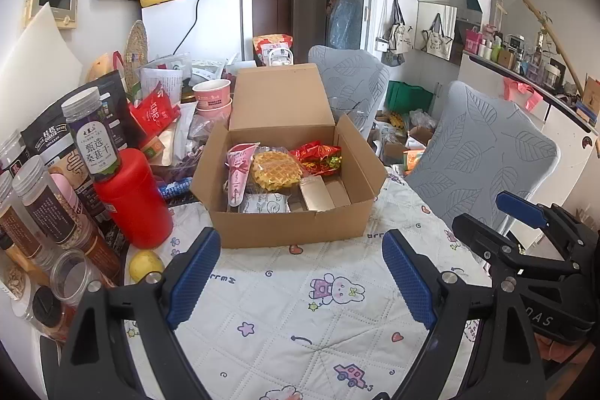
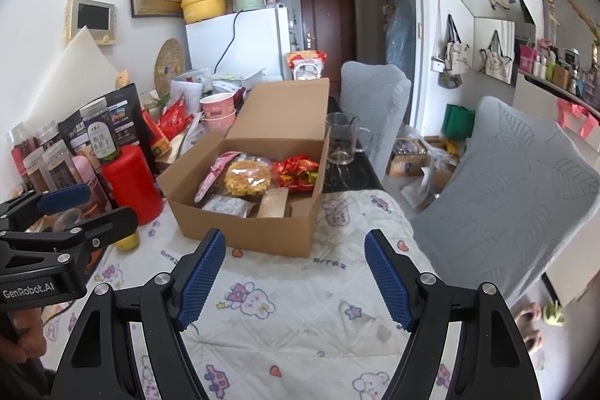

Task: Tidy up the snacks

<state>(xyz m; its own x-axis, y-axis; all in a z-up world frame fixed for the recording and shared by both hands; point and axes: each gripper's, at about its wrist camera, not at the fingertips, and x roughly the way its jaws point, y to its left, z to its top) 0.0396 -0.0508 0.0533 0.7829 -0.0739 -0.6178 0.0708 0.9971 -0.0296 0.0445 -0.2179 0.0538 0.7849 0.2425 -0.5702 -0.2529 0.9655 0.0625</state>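
An open cardboard box [image 1: 288, 225] [image 2: 243, 231] stands on the quilted tablecloth, lid flap up. Inside lie a waffle snack [image 1: 275, 169] [image 2: 247, 177], a pink packet [image 1: 240, 167], a red wrapped snack [image 1: 318, 156] [image 2: 298, 171], a white packet [image 1: 262, 203] and a gold box [image 1: 317, 197]. My left gripper [image 1: 300, 272] hovers open just in front of the box, nothing between its blue pads. My right gripper [image 2: 296, 276] is also open and empty, a little nearer the table's front; it shows at the right of the left wrist view too.
A red canister [image 1: 133, 197], jars, bags and paper cups [image 1: 212, 94] crowd the table's left side; a yellow fruit [image 1: 146, 265] lies by them. A glass mug [image 2: 341, 137] stands right of the box. Two grey chairs [image 2: 506, 194] flank the table's right edge.
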